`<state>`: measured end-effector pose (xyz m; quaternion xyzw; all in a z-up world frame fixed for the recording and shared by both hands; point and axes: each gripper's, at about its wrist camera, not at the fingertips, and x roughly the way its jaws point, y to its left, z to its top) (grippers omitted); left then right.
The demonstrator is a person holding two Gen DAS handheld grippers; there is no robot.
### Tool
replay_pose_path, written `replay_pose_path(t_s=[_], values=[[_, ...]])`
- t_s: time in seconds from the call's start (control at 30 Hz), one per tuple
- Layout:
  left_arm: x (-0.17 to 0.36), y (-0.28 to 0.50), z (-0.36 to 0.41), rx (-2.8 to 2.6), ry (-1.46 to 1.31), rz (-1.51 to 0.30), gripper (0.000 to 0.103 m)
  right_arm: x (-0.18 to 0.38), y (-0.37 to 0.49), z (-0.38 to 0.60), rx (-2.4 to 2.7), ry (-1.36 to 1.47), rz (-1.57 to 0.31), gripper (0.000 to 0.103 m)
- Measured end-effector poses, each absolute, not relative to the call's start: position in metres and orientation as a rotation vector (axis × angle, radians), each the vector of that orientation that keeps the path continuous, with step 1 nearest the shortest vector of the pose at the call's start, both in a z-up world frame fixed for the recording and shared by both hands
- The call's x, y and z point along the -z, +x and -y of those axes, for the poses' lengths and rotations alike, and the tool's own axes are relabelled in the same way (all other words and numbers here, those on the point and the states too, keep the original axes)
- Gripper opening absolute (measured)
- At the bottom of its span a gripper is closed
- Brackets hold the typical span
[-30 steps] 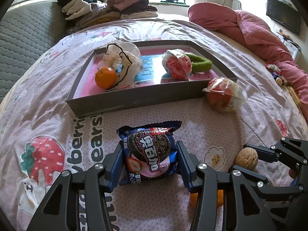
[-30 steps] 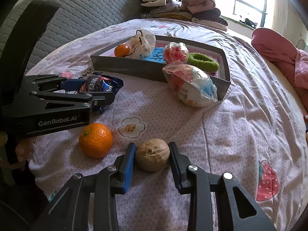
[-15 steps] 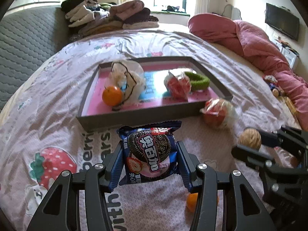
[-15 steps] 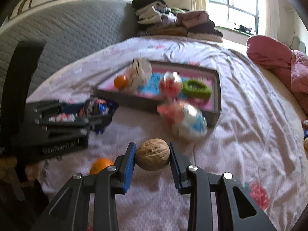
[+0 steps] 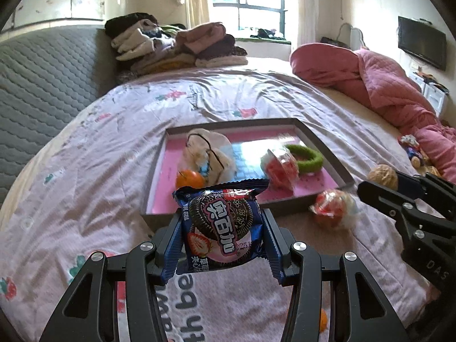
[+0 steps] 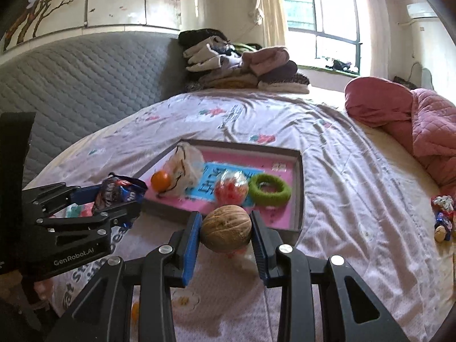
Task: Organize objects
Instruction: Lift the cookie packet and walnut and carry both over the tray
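Your left gripper (image 5: 222,235) sits low in the middle of the left view. Its jaws are squeezed in on a blue cookie packet with a black cookie and a strawberry printed on it (image 5: 221,228). The packet is up off the bed, and it stands upright between the blue pads (image 5: 173,242).

Your right gripper (image 6: 225,229) sits low in the middle of the right view. Its jaws are pressed on both sides of a brown, bumpy walnut (image 6: 226,228). The walnut is up in the air too, just in front of the near edge of the tray.

The grey tray with a pink floor (image 5: 325,149) lies on the pink printed bed sheet (image 5: 85,171), in the middle of both views. Inside it, on the left side, a small orange fruit (image 5: 189,179) touches a white plastic bag with black handles (image 5: 206,154). On the right side there is a clear packet with red stuff inside (image 5: 280,166), and a fuzzy green ring (image 5: 309,159) right beside it.

Another clear bag with red and white things in it (image 5: 333,208) lies on the sheet, just outside the tray's near right corner. A bit of a second orange fruit (image 5: 322,320) peeks out at the bottom of the left view, under your gripper.

A pile of folded clothes (image 5: 173,45) sits at the top, at the far end of the bed. A pink quilt (image 5: 370,82) is bunched up at the upper right.
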<state>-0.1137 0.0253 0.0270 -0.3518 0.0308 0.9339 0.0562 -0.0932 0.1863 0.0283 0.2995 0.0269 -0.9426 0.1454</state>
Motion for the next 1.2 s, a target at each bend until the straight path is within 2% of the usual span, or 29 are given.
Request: replay_pose_path(t_s=[0.23, 0.57, 1.2], values=[[-0.038, -0.131, -0.026, -2.863, -1.036, -0.08, 0.053, -0.036, -0.105, -0.186, 2.803, 0.836, -0.144, 0.034], [-0.049, -0.154, -0.032, -2.893, -0.995, -0.083, 0.053, -0.038, -0.131, -0.19, 2.83, 0.862, -0.106, 0.034], [-0.035, -0.198, -0.031, -2.888, -1.047, -0.069, 0.053, -0.03, -0.172, -0.191, 2.832, 0.939, -0.122, 0.035]])
